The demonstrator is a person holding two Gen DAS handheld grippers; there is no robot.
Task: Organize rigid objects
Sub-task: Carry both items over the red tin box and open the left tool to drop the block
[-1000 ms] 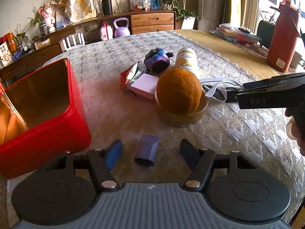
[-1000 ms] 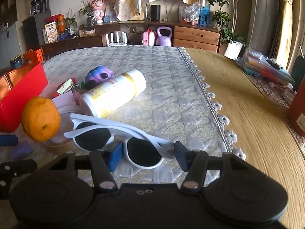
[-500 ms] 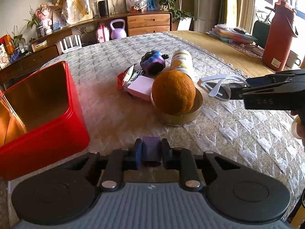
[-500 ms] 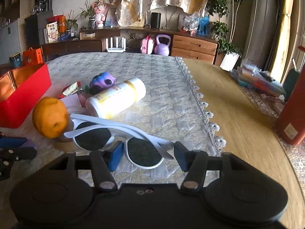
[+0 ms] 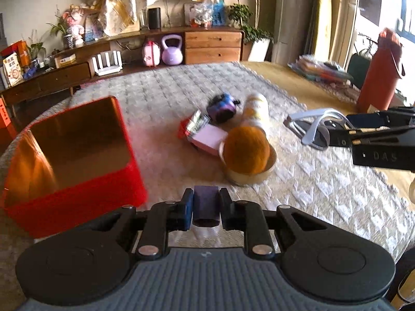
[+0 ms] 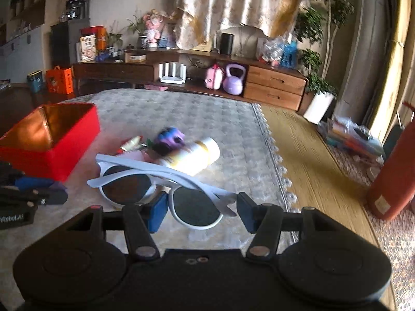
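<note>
My left gripper (image 5: 206, 208) is shut on a small purple block (image 5: 206, 204) and holds it above the quilted cloth, just right of the open red tin box (image 5: 75, 160). My right gripper (image 6: 198, 211) grips white sunglasses (image 6: 155, 184) by one lens and holds them lifted above the table. The sunglasses also show in the left wrist view (image 5: 311, 127), raised at the right. An orange (image 5: 246, 150) sits in a shallow wooden dish. A white and yellow bottle (image 6: 189, 155), a purple toy (image 6: 170, 138) and a pink pad (image 5: 210, 137) lie in a pile behind it.
A tall red flask (image 6: 396, 176) stands on the bare wood at the right. Books (image 5: 321, 70) lie at the far right of the table. A snack packet (image 5: 194, 124) lies by the pile. The cloth's lace edge (image 6: 275, 155) runs along the wood.
My left gripper closed on the purple block and lifted it. My right gripper raised the sunglasses off the cloth. Both views rose and pulled back from the table.
</note>
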